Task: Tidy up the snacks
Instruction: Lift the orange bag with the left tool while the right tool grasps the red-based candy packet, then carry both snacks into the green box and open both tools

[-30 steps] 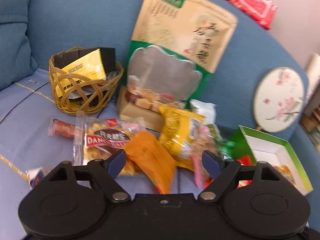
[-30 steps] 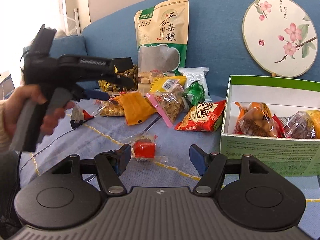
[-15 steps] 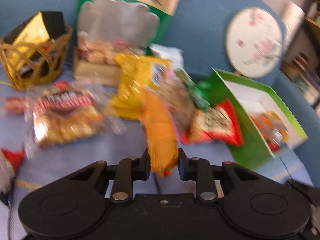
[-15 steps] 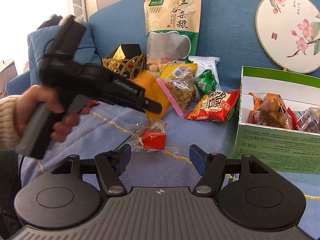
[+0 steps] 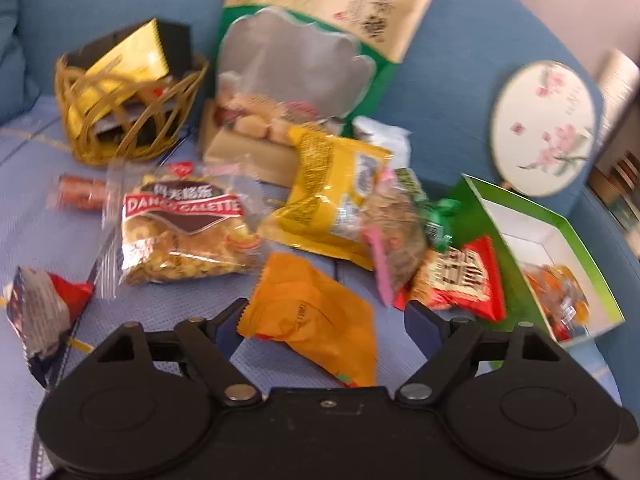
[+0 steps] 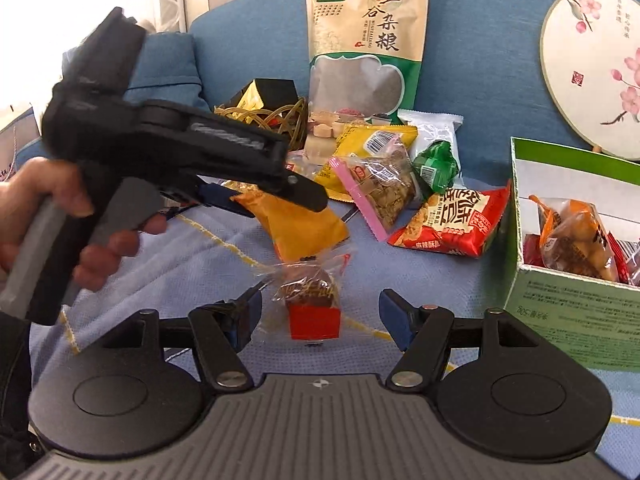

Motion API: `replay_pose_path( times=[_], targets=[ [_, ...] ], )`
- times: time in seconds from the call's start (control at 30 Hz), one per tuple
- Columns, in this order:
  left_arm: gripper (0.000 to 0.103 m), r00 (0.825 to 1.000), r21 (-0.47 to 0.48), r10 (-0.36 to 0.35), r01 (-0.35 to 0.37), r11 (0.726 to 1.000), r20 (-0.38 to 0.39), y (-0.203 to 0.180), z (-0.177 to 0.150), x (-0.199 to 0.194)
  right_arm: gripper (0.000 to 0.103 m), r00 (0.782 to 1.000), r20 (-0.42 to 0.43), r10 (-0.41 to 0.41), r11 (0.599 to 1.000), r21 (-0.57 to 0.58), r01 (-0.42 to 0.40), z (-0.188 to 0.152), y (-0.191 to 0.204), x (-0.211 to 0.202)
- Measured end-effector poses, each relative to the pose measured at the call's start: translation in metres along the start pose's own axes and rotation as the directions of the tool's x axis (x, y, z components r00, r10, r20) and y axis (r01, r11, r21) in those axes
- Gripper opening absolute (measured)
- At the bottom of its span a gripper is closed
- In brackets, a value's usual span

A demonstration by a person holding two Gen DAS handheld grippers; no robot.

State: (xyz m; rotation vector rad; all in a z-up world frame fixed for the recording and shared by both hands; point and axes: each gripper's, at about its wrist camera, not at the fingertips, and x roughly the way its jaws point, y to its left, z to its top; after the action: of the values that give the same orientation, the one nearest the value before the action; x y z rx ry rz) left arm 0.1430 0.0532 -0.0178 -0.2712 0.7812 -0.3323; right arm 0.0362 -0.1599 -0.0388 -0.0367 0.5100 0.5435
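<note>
Snack packets lie scattered on a blue sofa seat. An orange packet (image 5: 312, 312) (image 6: 304, 228) rests on the seat between the jaws of my left gripper (image 5: 325, 312) (image 6: 280, 204). Those jaws are opening and stand wide, and the pads do not press on the packet. My right gripper (image 6: 321, 308) is open, with a small red-and-brown candy in clear wrap (image 6: 312, 300) on the seat just ahead of its fingertips. A green box (image 6: 572, 308) (image 5: 512, 240) at the right holds several wrapped snacks.
A wicker basket (image 5: 120, 120) with a yellow-black packet stands at the back left. A tall grain pouch (image 6: 364, 40) and a round fan (image 6: 592, 60) lean on the backrest. A galette bag (image 5: 180, 232), a yellow packet (image 5: 332, 196) and a red packet (image 6: 452, 220) lie around.
Half a second ago my left gripper was shut on the orange packet; now its jaws are wide apart and the packet lies between them. My right gripper has come closer to the small candy.
</note>
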Motion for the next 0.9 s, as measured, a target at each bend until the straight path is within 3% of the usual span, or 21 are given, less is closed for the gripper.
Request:
replay_pose_path(
  times=[0.27,0.3,0.33,0.37,0.4,0.43,0.6,0.77,0.9],
  targets=[
    [0.103,1.0,0.002,0.012,-0.012,1.0,0.002,-0.002,-0.001,0.012,0.103,0.999,-0.037,-0.005,1.0,0.019,0.005,0.003,-0.003,0.014],
    [0.103,1.0,0.001,0.009,-0.009,1.0,0.001,-0.002,-0.001,0.012,0.098,0.999,-0.04,-0.01,1.0,0.018,0.011,0.003,-0.003,0.015],
    [0.093,1.0,0.008,0.011,-0.011,1.0,-0.001,-0.003,-0.002,0.012,0.092,0.999,-0.048,-0.013,1.0,0.015,0.014,0.003,-0.002,0.017],
    [0.078,1.0,0.022,0.011,-0.011,1.0,-0.005,-0.005,-0.002,0.013,0.075,0.999,-0.053,-0.009,1.0,0.01,0.009,0.003,-0.003,0.018],
    [0.069,1.0,0.04,0.0,0.0,0.999,-0.015,-0.008,-0.003,0.015,0.067,0.999,-0.052,-0.01,1.0,0.003,0.01,0.003,-0.001,0.018],
    [0.06,1.0,0.044,-0.015,0.016,0.999,-0.024,-0.01,-0.003,0.016,0.065,0.998,-0.053,-0.019,1.0,-0.001,0.019,0.003,0.0,0.017],
    [0.058,0.999,0.075,-0.045,0.045,0.996,0.005,-0.028,-0.002,-0.003,0.062,1.0,-0.024,-0.016,1.0,-0.01,0.015,0.009,-0.002,0.003],
    [0.056,0.995,0.132,-0.088,0.081,0.988,0.047,-0.047,0.009,-0.032,0.062,0.994,0.098,-0.047,0.999,0.017,0.045,0.026,-0.014,-0.03],
    [0.056,0.981,0.152,-0.156,0.138,0.979,0.115,-0.068,0.026,-0.053,0.062,0.982,0.165,-0.093,0.995,0.053,0.086,0.036,-0.032,-0.051]
  ],
)
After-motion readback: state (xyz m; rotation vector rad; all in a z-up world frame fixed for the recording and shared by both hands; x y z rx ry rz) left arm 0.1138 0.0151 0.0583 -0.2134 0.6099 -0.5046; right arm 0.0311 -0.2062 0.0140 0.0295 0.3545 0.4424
